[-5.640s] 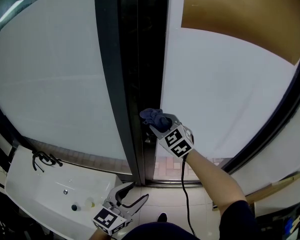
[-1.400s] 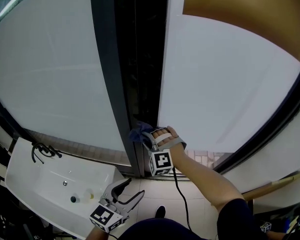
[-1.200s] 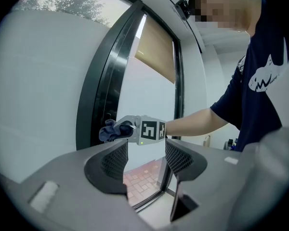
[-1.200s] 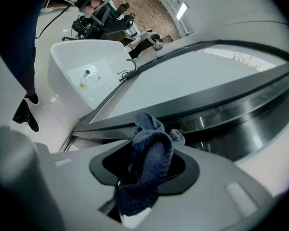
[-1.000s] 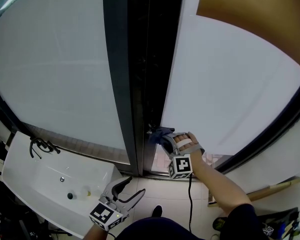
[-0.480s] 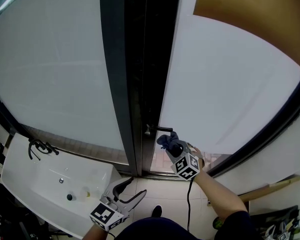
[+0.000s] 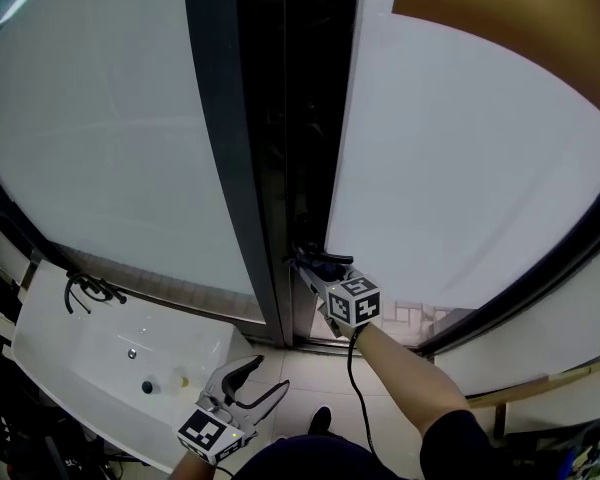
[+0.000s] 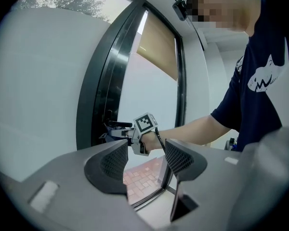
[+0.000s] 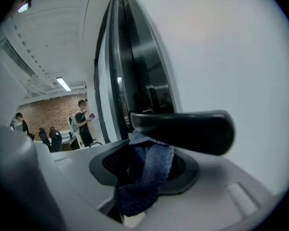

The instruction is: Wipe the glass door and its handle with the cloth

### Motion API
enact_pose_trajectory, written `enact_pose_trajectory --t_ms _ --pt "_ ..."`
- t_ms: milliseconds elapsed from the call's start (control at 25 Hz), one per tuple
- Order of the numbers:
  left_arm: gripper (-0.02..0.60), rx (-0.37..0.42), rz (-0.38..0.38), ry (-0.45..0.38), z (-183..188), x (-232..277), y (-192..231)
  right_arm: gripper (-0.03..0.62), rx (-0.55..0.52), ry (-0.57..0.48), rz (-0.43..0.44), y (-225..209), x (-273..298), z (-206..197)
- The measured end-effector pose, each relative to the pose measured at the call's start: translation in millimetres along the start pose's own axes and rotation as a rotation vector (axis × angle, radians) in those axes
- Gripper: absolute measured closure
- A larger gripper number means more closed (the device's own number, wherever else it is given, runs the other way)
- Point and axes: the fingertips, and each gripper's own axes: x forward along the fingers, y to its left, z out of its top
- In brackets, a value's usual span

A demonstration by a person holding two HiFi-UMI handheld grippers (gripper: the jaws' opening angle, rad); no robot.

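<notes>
Two grippers show. Nearest the body, well below the door handle (image 9: 183,126) and to its left, the left gripper (image 7: 268,378) hangs low with its jaws spread wide and nothing between them; its own view looks up across the gap toward the other hand. The right forearm (image 7: 400,368) reaches forward and up from a dark sleeve (image 7: 458,436), bare, with a black cable running along it. At its end the right gripper (image 7: 308,268) points at the handle with its marker cube turned upward. Its jaws pinch a bunched blue cloth (image 9: 145,174), whose top fold presses against the underside of the black lever.

Behind the handle stands the dark door frame (image 7: 230,168), running straight up. Right of the handle the frosted glass door (image 7: 460,168) fills the view, with a brown panel (image 7: 510,18) high above. Down and left of the handle sits a white basin (image 7: 100,353). Far past the handle, in the right gripper view, a brick wall (image 9: 45,112) and several people (image 9: 82,117) appear.
</notes>
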Motion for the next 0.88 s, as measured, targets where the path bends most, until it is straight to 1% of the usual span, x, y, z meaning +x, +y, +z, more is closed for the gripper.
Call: enact_pose_trajectory --t_ms 80,120,240,360,480,720,800,880 --pt "0.344 -0.011 0.021 0.014 -5 3 4 0.430 -0.004 -0.020 0.013 3 11 4" --pt "0.344 -0.016 0.030 0.019 -7 5 6 0.430 -0.023 -0.015 0.018 5 14 3" --pt "0.344 -0.019 0.053 0.030 -9 16 12 0.431 -0.104 0.029 0.047 7 20 -5" --pt "0.344 -0.015 0.066 0.037 -6 32 15 0.433 -0.147 0.075 0.087 4 18 -12" --pt "0.344 -0.003 0.065 0.037 -1 51 14 0.434 -0.201 0.122 0.109 -2 16 -23" --pt "0.344 0.004 0.074 0.031 5 72 1 0.434 -0.246 0.236 0.108 -24 -1 -60" --pt "0.344 -0.001 0.082 0.037 4 73 -3 0.434 -0.237 0.237 0.112 -30 -11 -68" --pt "0.344 0.001 0.087 0.047 1 68 -4 0.434 -0.196 0.201 0.123 -27 -16 -65"
